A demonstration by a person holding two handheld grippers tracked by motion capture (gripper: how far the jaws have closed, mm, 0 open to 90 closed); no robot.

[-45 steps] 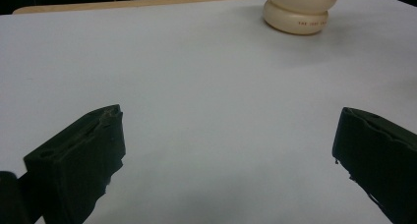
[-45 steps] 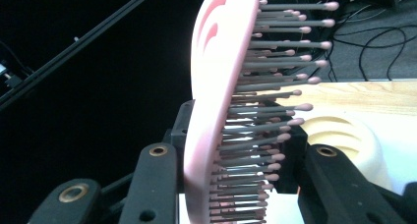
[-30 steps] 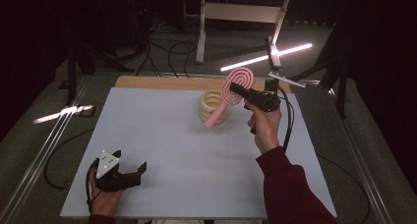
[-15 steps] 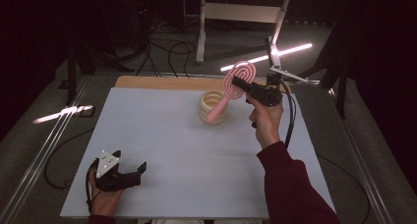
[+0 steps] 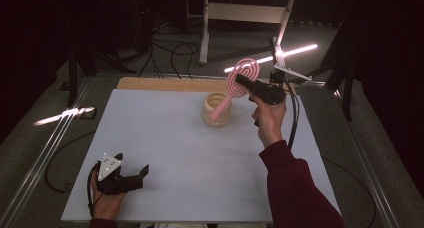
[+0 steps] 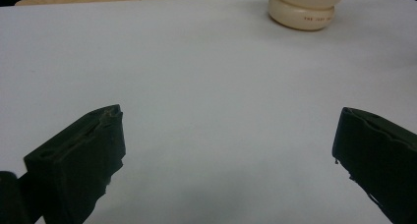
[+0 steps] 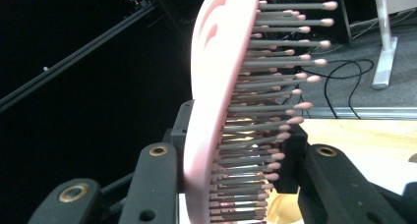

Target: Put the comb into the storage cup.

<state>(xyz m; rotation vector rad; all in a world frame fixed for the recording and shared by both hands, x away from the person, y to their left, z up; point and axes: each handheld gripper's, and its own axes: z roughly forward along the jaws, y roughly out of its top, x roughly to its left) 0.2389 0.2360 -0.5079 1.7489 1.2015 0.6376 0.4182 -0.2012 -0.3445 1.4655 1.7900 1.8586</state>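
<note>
— Since a second earlier, what had moved?

— Lifting slightly, the right hand-held gripper (image 5: 243, 81) had carried the pink hairbrush (image 5: 234, 85) up and toward 1 o'clock; the brush head stood a little higher above the cream holder (image 5: 217, 110) than before. The left hand-held gripper (image 5: 136, 174) had stayed put at about 7 o'clock on the desk (image 5: 165, 138).

— How did the brush look?

— Its head was a flat round paddle with concentric pink and white rings on the back. In the right gripper view, the hairbrush (image 7: 216, 106) showed rows of thin grey bristles with small pink ball tips. The handle sloped down toward 7 o'clock, and its end reached into the holder's mouth.

— And the holder?

— Smooth, glossy, shaped like stacked rounded rings, standing at about 12 o'clock from the desk's centre. The desk top was matte pale grey, with a wooden strip along its far edge.

— The grips?

— The right one's black jaws were clamped on the brush head, back on one side, bristles on the other. The left one's jaws gaped wide over bare desk.
</note>
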